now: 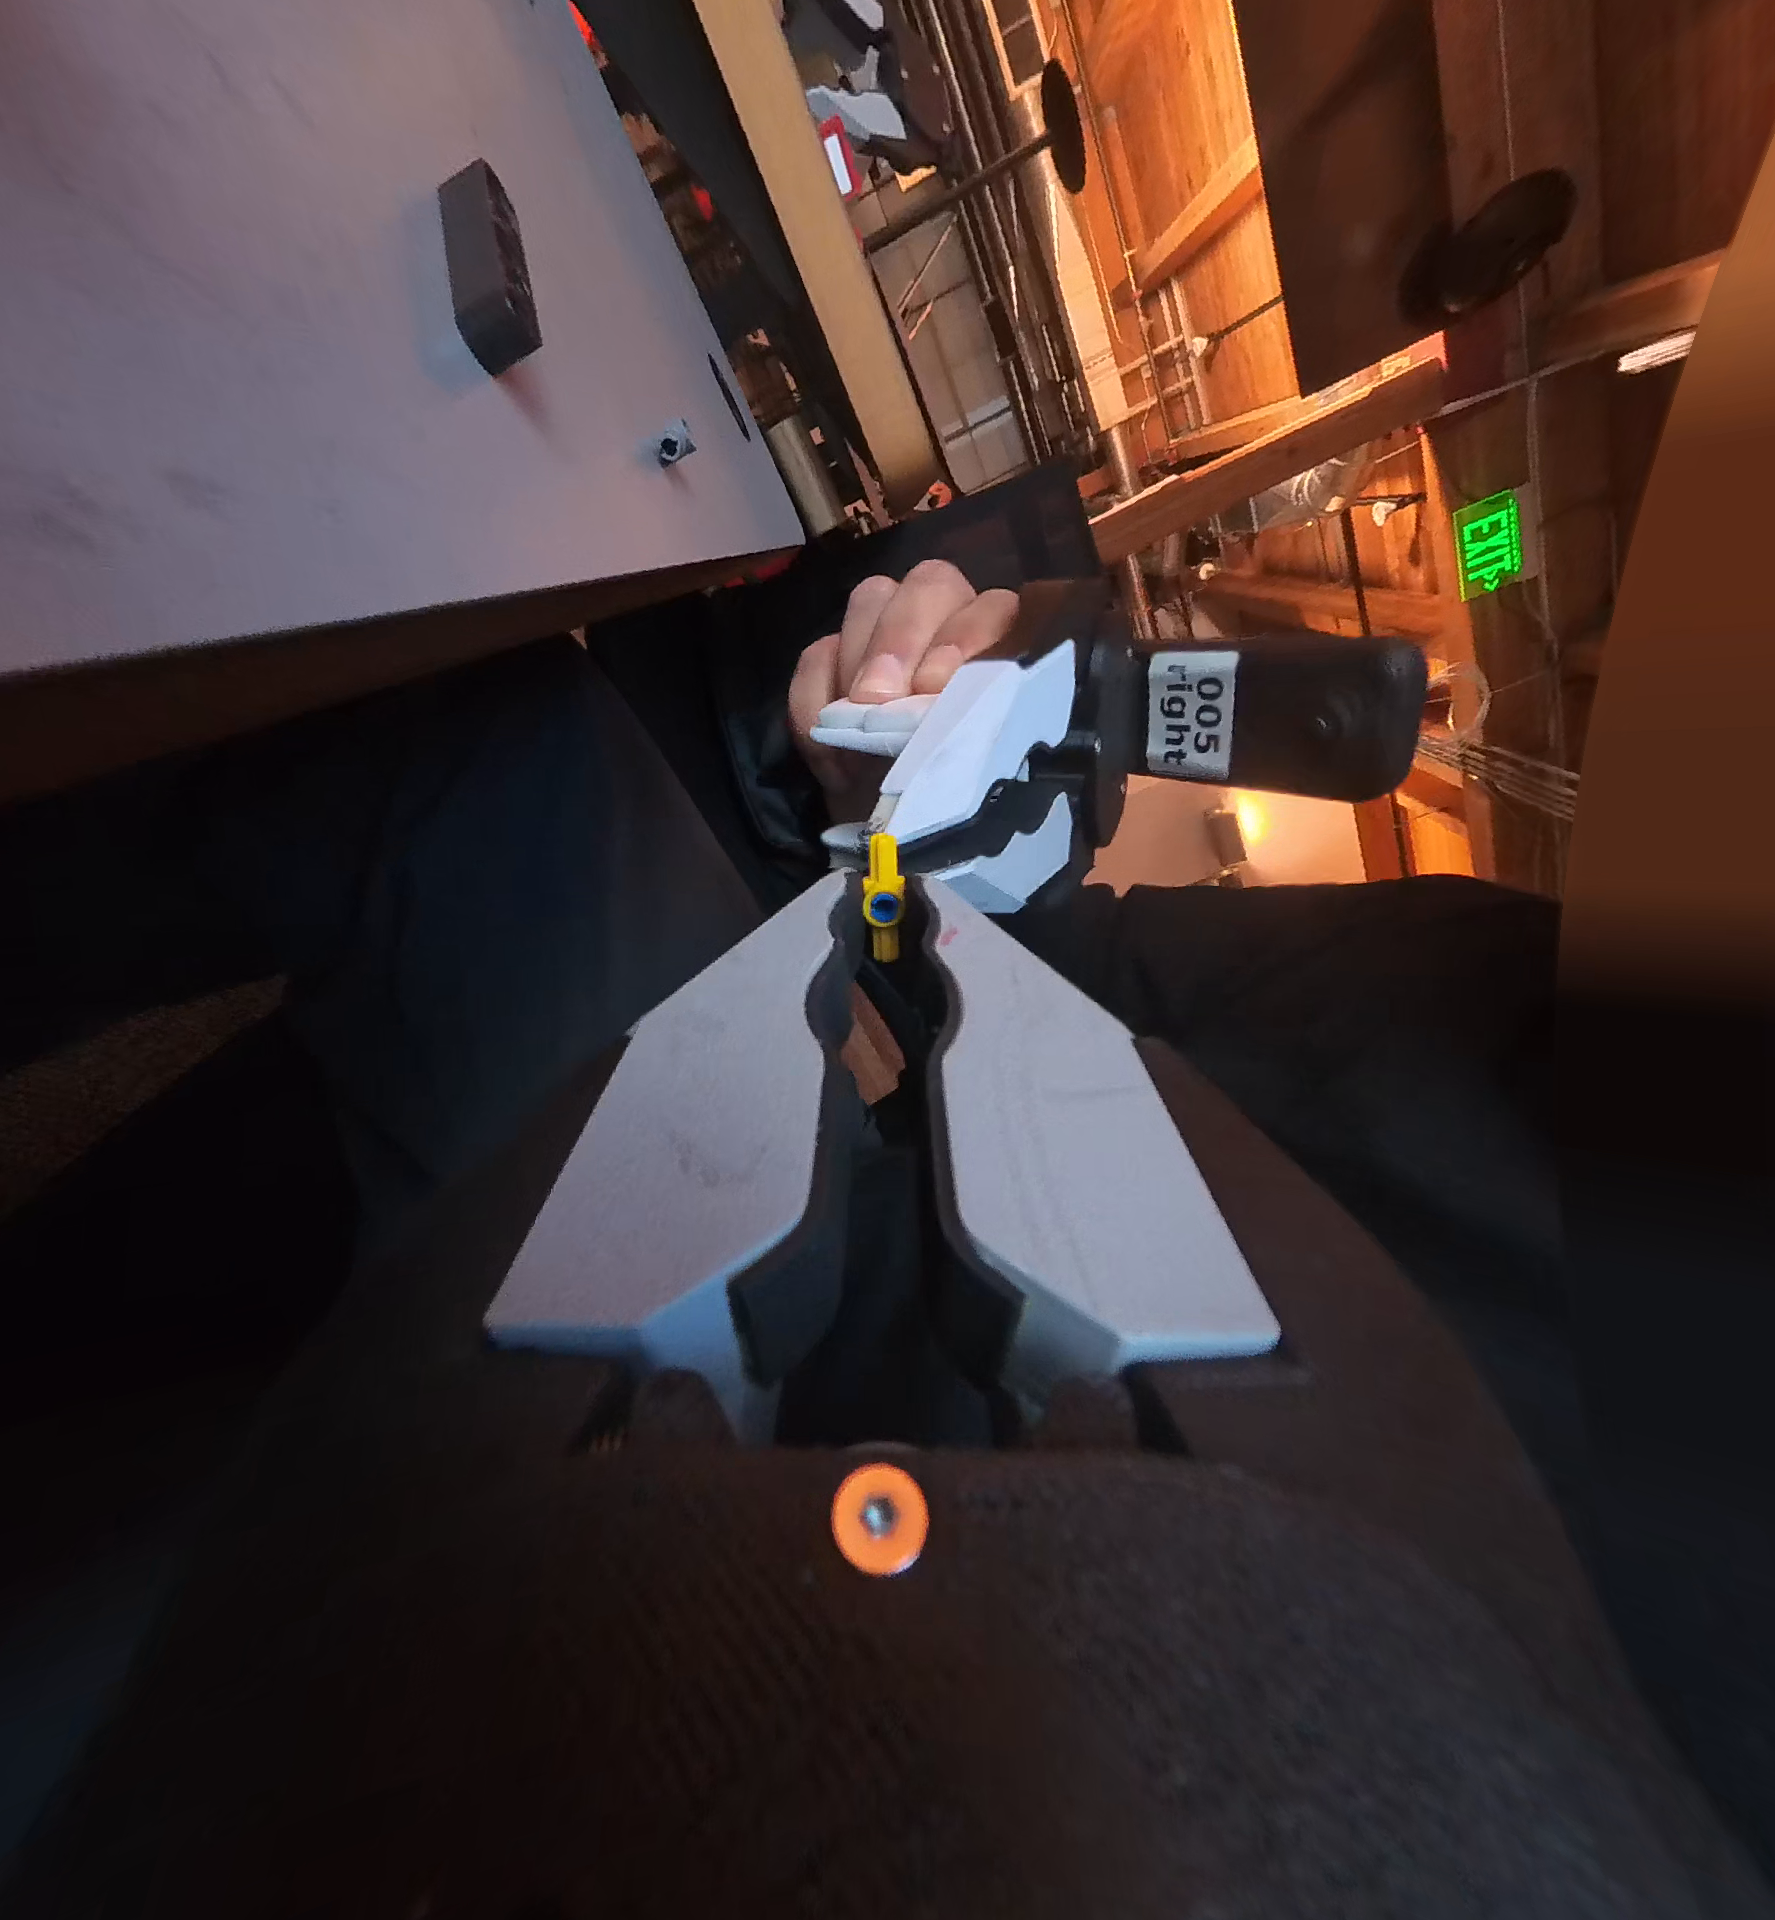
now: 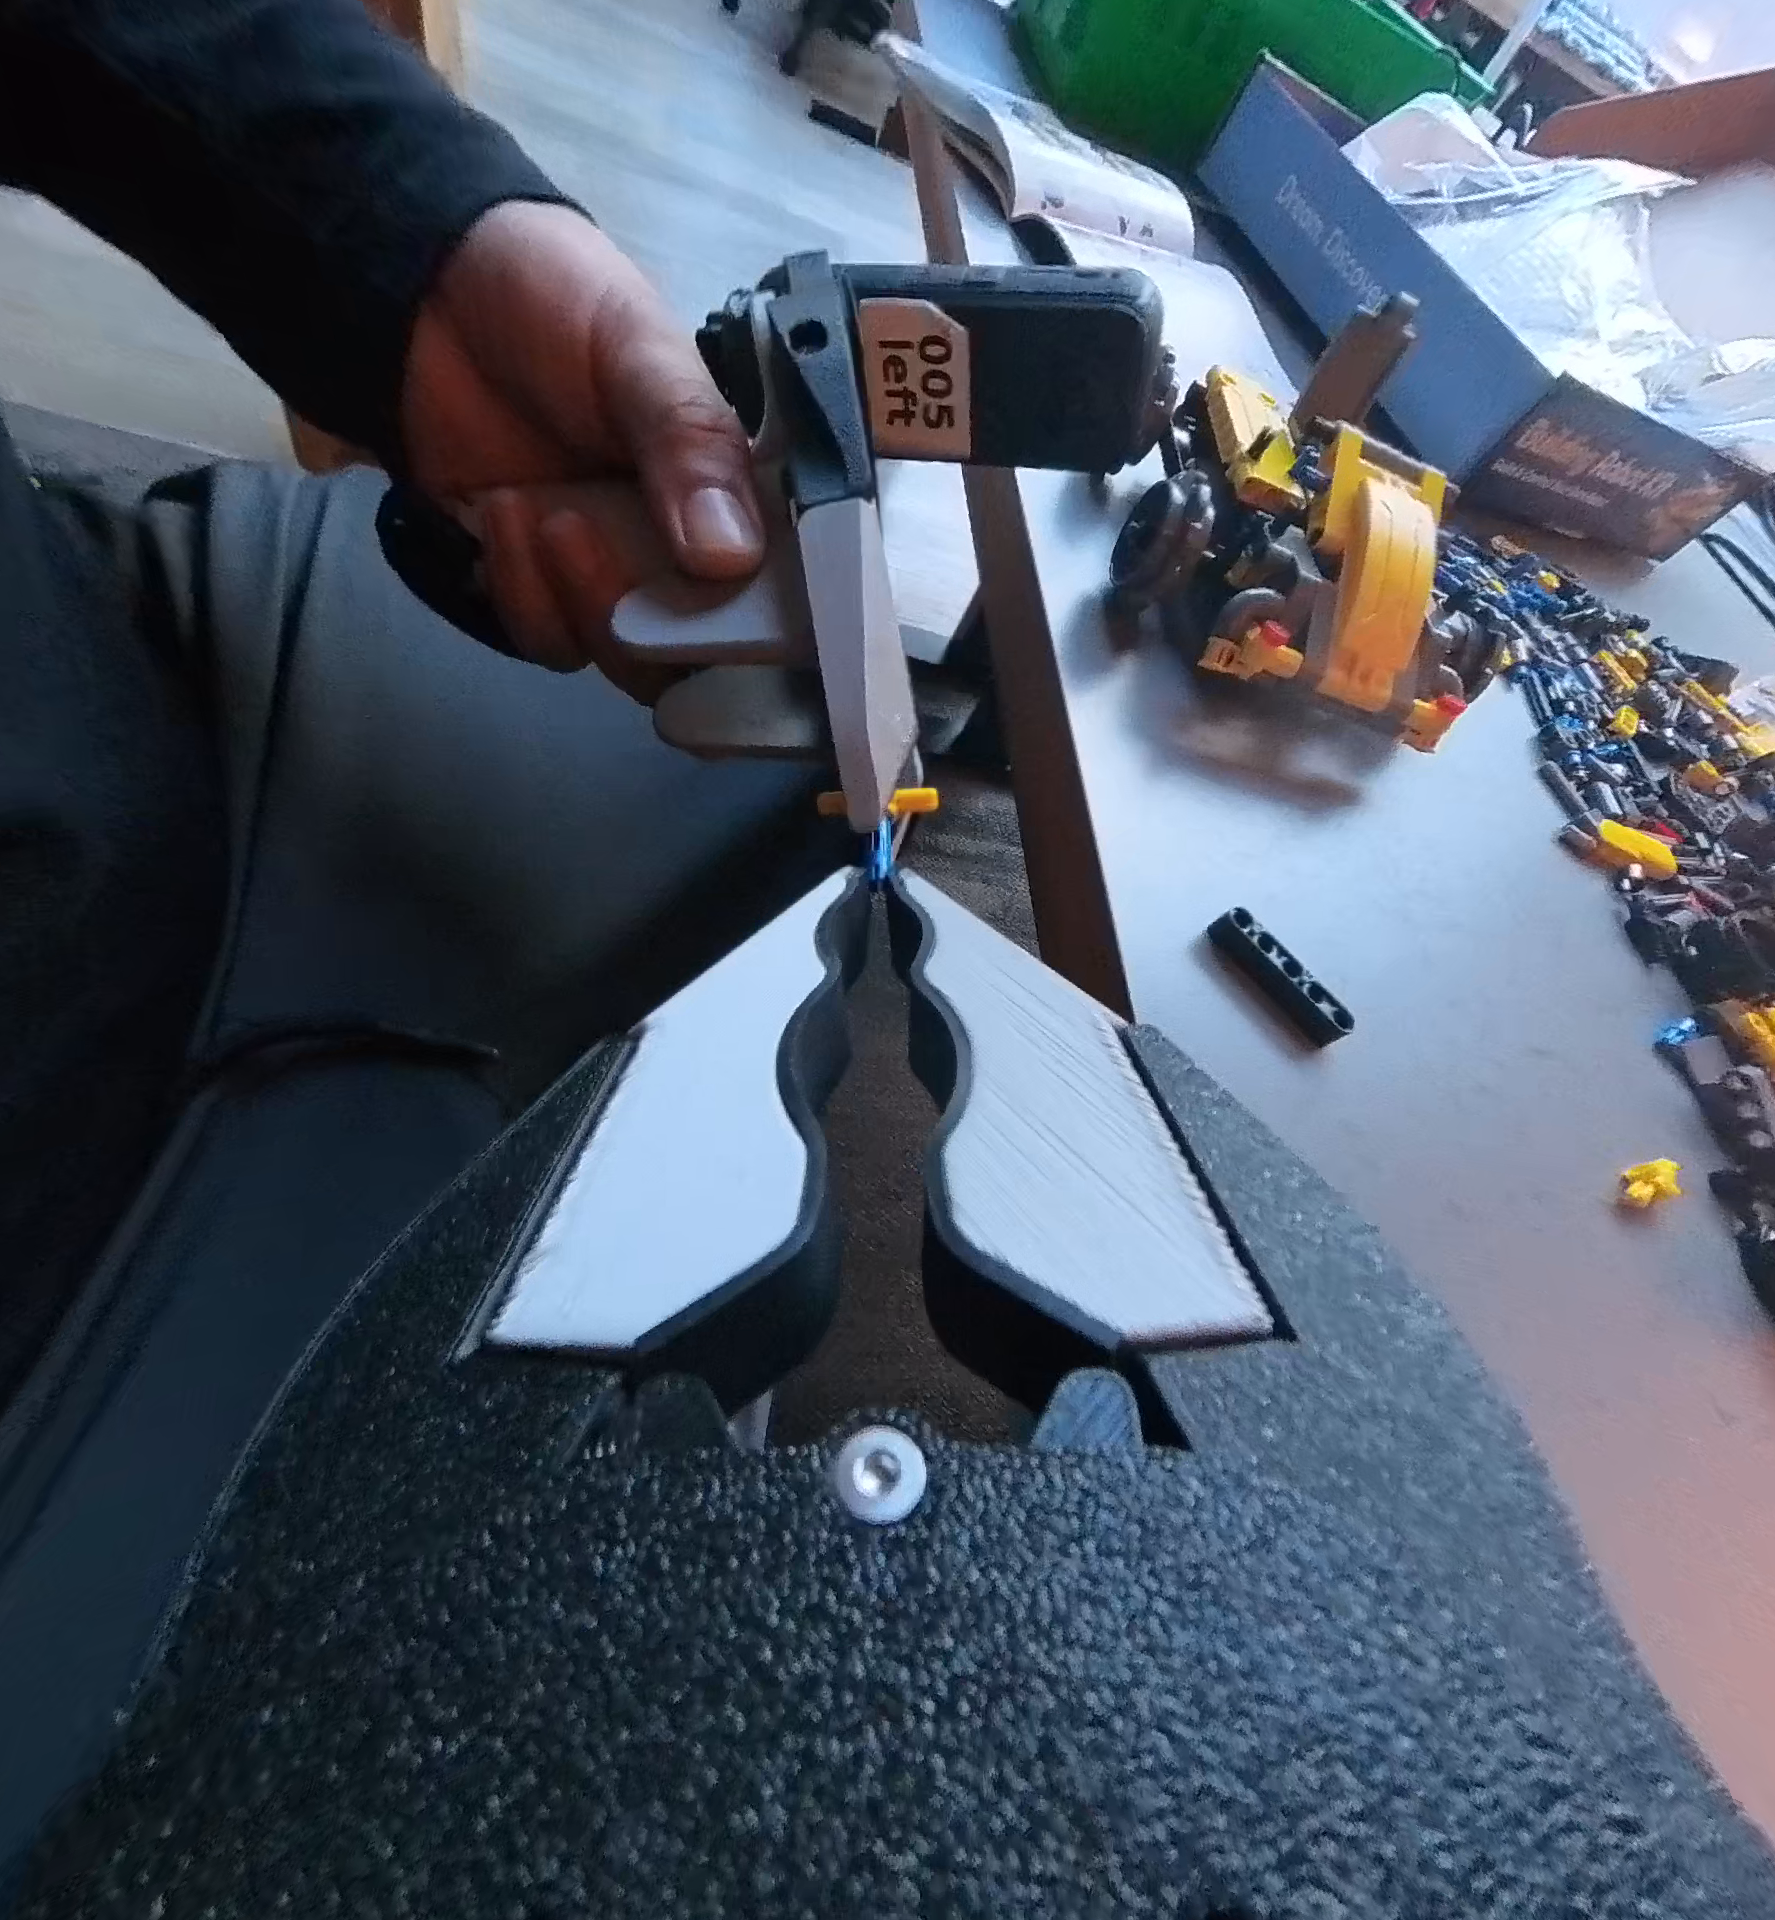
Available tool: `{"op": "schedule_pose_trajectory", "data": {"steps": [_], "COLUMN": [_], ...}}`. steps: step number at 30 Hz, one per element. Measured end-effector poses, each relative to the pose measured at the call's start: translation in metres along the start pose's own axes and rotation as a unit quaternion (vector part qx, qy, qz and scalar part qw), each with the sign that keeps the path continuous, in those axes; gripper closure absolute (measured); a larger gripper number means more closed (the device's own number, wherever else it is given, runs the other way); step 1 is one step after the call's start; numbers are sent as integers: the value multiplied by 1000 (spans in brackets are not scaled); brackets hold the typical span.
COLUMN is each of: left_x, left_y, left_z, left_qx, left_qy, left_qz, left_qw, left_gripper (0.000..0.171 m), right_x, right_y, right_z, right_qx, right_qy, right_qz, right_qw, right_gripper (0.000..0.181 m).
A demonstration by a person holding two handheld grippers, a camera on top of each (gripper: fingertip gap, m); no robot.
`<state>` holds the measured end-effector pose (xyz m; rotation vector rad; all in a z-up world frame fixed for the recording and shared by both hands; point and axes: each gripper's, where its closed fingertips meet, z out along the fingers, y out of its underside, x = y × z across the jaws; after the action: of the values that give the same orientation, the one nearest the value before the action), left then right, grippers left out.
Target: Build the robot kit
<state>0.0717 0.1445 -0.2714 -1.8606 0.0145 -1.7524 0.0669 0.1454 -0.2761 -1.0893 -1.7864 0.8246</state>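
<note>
Yellow connector [image 1: 881, 896] pinched crosswise at the tips of the left gripper [image 1: 883, 883], a blue pin [image 1: 882, 907] seated in its centre hole. Right gripper [image 1: 888, 831] closing in from 12 o'clock in the left wrist view, held by a hand [image 1: 888, 649]. From the right wrist view: right gripper [image 2: 875, 878] nearly closed on a thin blue pin [image 2: 876, 857], meeting the left gripper [image 2: 878, 805] and connector [image 2: 914, 800] at 12 o'clock. Off the table [image 2: 1465, 987] edge, over a dark lap. On the table at 2 o'clock: yellow model vehicle [image 2: 1319, 561], loose parts [image 2: 1683, 769], black beam [image 2: 1278, 975].
</note>
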Motion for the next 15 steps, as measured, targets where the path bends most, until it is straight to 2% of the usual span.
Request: {"op": "schedule_pose_trajectory", "data": {"steps": [10,15], "left_x": [0,-4], "left_y": [3,-2], "left_z": [1,-3], "left_qx": [-7,0], "left_qy": [3,-8], "left_qz": [-5,0], "left_qw": [1000,1000], "left_gripper": [167,167], "right_x": [-6,0], "right_y": [2,3], "right_z": [-1,4], "right_qx": [-21,-6], "right_qy": [-3,-3], "right_qz": [-30,12], "right_qw": [999,1000], "right_gripper": [180,179]}}
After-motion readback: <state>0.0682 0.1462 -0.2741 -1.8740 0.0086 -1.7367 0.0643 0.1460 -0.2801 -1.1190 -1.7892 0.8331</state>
